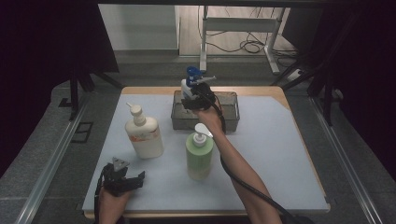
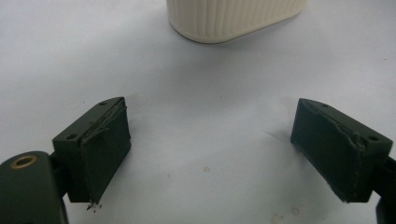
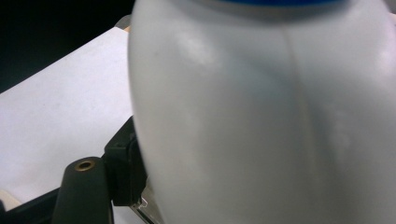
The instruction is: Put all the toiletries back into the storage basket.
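Bottles are standing around my work on the pale blue mat [image 1: 280, 154]. I am holding my right gripper [image 1: 198, 100] out over the grey wire basket [image 1: 231, 114] at the far side of the table, and the white bottle with the blue pump [image 1: 189, 86] is sitting between its jaws above the basket's left end. In the right gripper view the bottle's white body [image 3: 261, 116] is pressing close against the camera, with one black jaw lying against its left flank; whether the pads are truly gripping it I cannot tell. Between me and the basket the green pump bottle [image 1: 200, 156] is standing upright, right beside my right forearm, so my arm is passing just to its right. To its left the cream bottle with the orange label [image 1: 144, 135] is standing, well apart from the basket. My left gripper [image 1: 123, 179] is resting near the table's front edge, its jaws standing wide with nothing between them, and in the left gripper view they are pointing at the ribbed base of the cream bottle [image 2: 233, 18] ahead.
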A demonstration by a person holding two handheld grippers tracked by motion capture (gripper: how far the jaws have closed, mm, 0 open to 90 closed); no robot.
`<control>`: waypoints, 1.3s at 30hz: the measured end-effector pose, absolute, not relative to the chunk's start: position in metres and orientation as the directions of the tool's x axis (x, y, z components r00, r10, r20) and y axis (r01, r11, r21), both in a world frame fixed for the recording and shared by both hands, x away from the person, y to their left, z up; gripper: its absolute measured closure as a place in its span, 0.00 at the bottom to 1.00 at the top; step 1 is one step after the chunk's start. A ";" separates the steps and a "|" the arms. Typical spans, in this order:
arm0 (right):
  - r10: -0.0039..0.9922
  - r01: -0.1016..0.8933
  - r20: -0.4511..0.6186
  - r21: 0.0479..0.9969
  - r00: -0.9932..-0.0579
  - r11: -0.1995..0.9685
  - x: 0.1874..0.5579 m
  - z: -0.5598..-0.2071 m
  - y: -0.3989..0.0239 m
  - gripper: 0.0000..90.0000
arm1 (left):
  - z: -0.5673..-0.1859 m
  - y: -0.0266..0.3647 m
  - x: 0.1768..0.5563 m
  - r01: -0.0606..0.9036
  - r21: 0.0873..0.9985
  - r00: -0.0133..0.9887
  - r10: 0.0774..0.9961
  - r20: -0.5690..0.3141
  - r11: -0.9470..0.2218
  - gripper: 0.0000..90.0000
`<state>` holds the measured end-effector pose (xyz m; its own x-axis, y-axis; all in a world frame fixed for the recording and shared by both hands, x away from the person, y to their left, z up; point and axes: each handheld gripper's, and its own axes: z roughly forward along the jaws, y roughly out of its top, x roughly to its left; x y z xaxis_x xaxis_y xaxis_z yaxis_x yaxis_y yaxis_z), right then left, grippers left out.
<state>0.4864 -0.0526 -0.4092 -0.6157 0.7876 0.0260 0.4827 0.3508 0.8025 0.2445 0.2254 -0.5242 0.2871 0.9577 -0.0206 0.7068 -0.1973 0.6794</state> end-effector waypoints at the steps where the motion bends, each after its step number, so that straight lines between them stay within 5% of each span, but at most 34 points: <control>1: 0.784 0.481 0.028 0.803 -0.620 0.351 0.486 -0.409 -0.053 0.31 | -0.524 0.225 0.244 0.707 0.679 0.287 0.958 -0.021 -0.197 0.13; 24: 0.715 0.412 -0.010 0.811 -0.699 0.414 0.455 -0.403 -0.082 0.23 | -0.525 0.225 0.244 0.705 0.682 0.287 0.958 -0.019 -0.197 0.13; 35: 0.700 0.475 0.032 0.756 -0.714 0.450 0.444 -0.418 -0.101 0.32 | -0.524 0.225 0.245 0.706 0.681 0.286 0.958 -0.023 -0.195 0.13; 39: 0.708 0.485 0.040 0.755 -0.705 0.440 0.445 -0.418 -0.112 0.49 | -0.524 0.225 0.245 0.707 0.680 0.286 0.958 -0.023 -0.195 0.13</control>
